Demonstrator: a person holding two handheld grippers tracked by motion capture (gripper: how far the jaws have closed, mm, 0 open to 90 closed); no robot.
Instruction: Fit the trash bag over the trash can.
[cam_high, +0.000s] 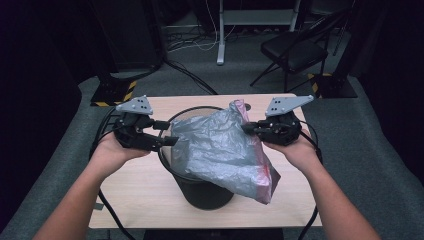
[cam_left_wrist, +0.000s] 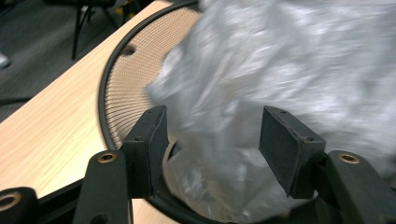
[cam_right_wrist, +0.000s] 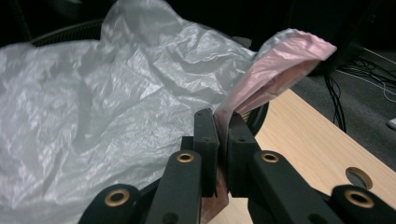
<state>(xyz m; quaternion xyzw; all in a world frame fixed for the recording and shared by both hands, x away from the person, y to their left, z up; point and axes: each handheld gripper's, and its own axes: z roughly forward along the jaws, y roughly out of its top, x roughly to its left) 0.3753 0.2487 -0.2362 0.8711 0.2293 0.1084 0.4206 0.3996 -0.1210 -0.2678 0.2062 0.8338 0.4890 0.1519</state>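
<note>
Wooden table (cam_high: 150, 190), grey bag (cam_high: 220, 150) slanting across bin (cam_high: 205, 192) — right claw (cam_high: 248, 128) pinching it, left claw (cam_high: 167, 133) released.

Dim room, light falling mostly on centre. Light wood table (cam_high: 150, 185) w/ pale grain sits at 6 o'clock, on grey carpet floor (cam_high: 380, 165) that runs to all edges. At 1 o'clock, black folding chair (cam_high: 295, 50), seat facing the table. At 12 o'clock, white metal desk leg (cam_high: 220, 35) w/ crossbar, loose cables (cam_high: 195, 42) bunched on the floor beside it. At 10 o'clock, black stand base w/ yellow-black hazard tape (cam_high: 112, 92); a matching base (cam_high: 332, 85) at 2 o'clock. Far left and far right fall off into near-black shadow; walls can't be made out. Round cable hole (cam_right_wrist: 358, 177) in tabletop near one corner.
</note>
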